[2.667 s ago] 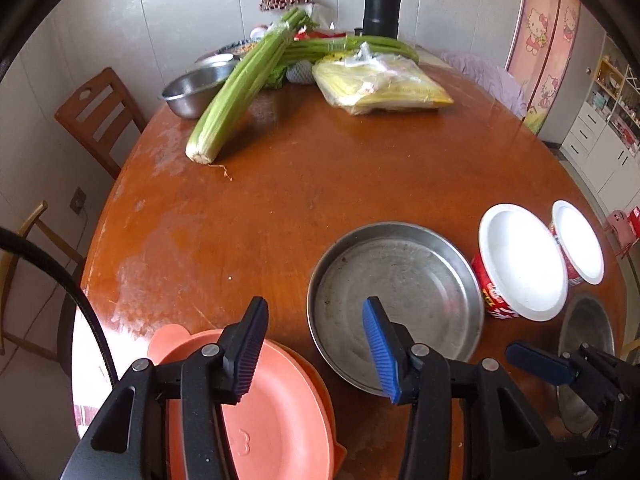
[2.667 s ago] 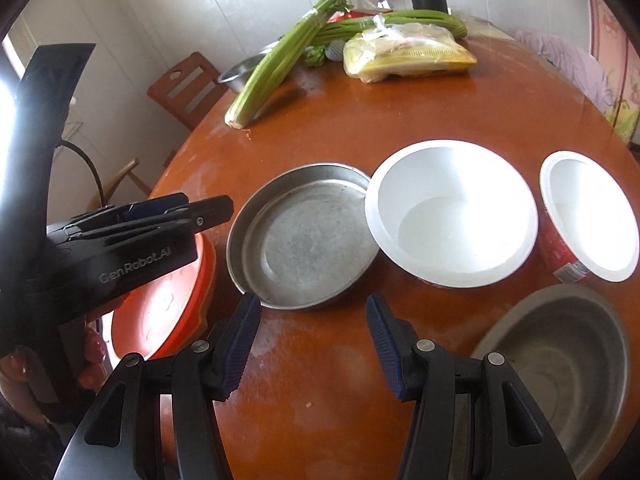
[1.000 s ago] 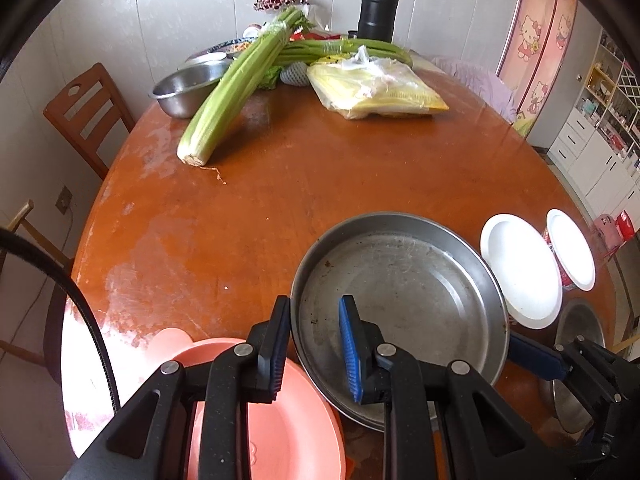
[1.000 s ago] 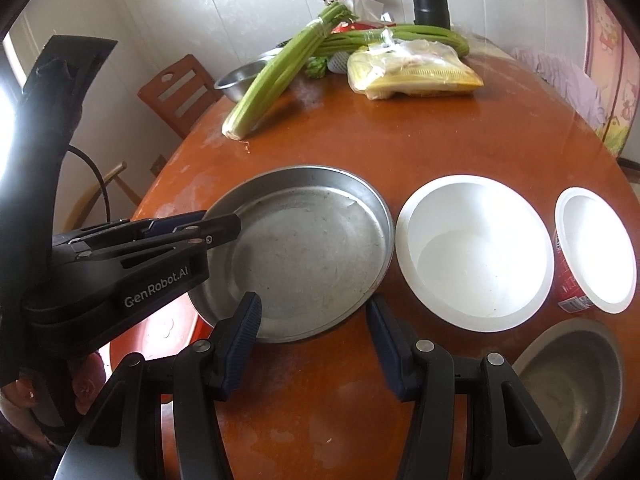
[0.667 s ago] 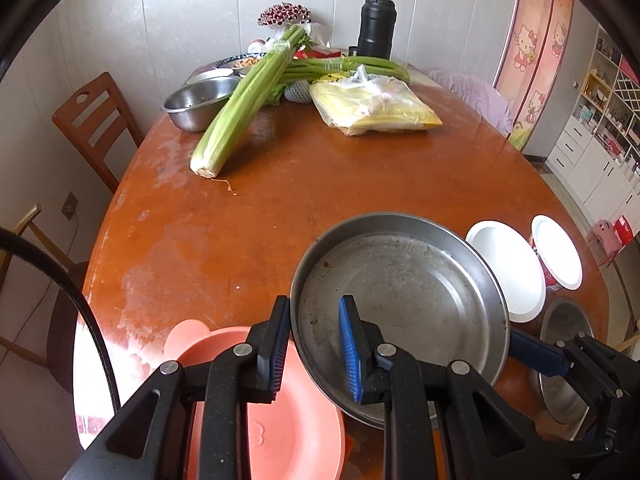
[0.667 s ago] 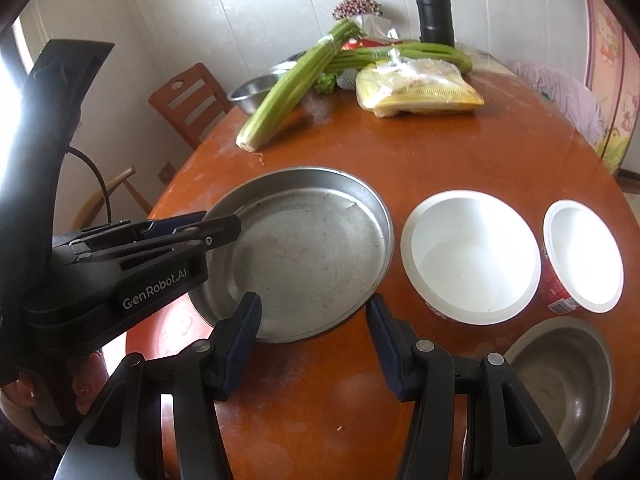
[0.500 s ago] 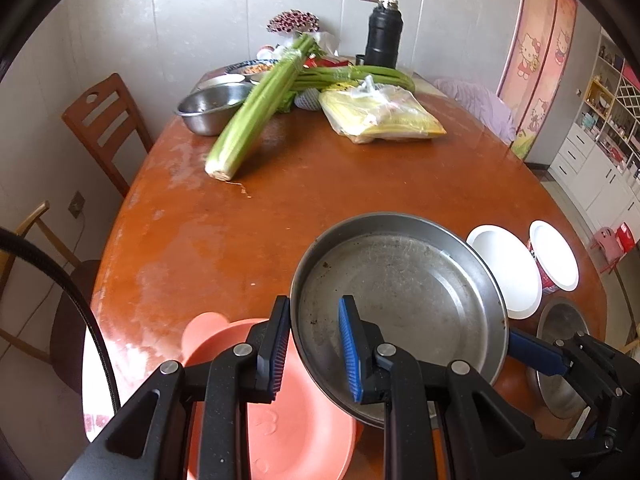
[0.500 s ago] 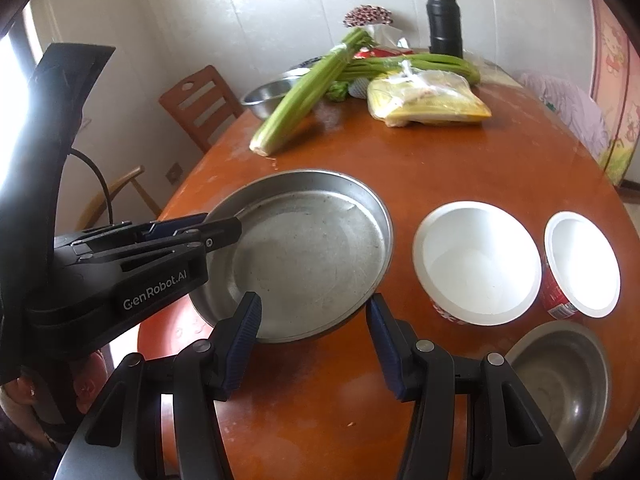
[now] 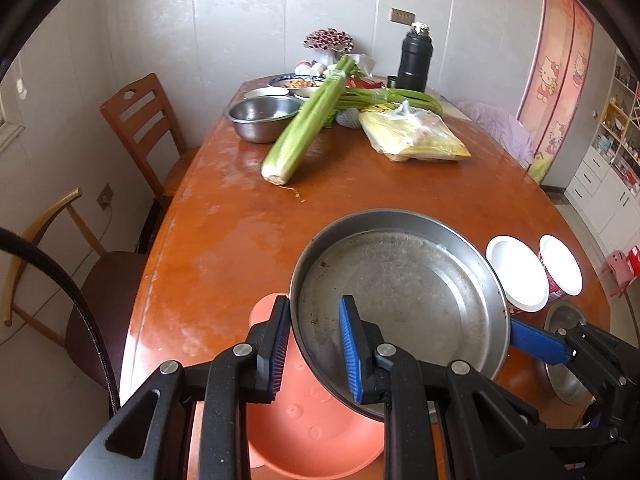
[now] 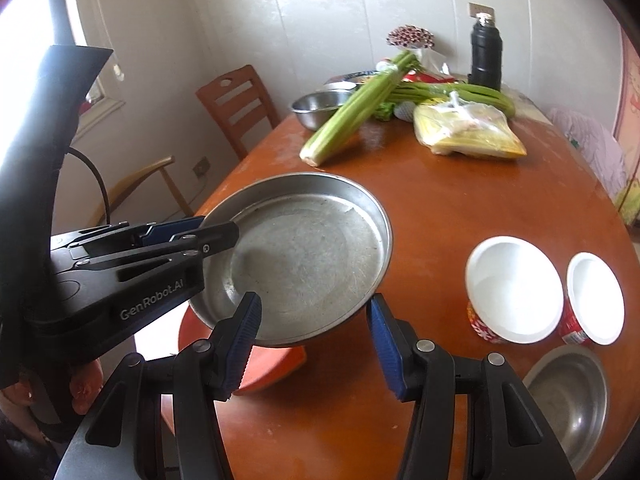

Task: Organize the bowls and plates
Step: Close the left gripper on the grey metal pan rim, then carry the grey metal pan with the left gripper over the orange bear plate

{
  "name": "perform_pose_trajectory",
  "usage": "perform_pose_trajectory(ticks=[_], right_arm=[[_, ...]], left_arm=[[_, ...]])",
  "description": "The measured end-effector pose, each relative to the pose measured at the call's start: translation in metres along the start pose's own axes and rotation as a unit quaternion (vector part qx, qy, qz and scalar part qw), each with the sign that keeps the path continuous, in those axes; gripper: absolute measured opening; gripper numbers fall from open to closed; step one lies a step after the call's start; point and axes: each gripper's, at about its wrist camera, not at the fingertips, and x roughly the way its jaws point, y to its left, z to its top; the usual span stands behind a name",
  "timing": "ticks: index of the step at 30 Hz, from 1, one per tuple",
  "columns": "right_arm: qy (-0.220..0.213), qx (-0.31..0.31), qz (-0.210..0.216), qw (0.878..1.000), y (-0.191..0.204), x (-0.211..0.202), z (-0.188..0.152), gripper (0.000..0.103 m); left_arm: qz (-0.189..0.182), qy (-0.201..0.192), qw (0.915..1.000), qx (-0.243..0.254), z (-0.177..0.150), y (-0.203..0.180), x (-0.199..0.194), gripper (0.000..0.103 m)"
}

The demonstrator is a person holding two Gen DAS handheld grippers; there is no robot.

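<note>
— Report the jaws.
— My left gripper [image 9: 314,344] is clamped on the near rim of the steel plate [image 9: 404,292], held tilted above the orange plate [image 9: 304,432]. My right gripper [image 10: 316,344] stands parted, gripping nothing.
— Beyond them?
— Worn brown table [image 9: 224,248]; two white bowls [image 10: 516,288] right of my right jaws, celery [image 9: 308,132] far ahead, a chair [image 9: 140,128] by the tiled wall.

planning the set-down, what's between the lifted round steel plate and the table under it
The orange plastic plate lies on the table under the round steel plate, in both wrist views.
</note>
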Motion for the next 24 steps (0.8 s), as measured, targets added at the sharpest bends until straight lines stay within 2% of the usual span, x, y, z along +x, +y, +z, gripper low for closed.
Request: perform_pose_trajectory(ticks=[8, 24], right_arm=[[0.01, -0.014, 0.004, 1.0, 0.021, 0.007, -0.01, 0.058], [0.049, -0.029, 0.003, 0.998, 0.029, 0.025, -0.026, 0.058]], left_arm=[[0.0, 0.011, 0.9999, -0.009, -0.011, 0.015, 0.005, 0.024], [-0.014, 0.04, 0.9984, -0.039, -0.04, 0.03, 0.024, 0.024]])
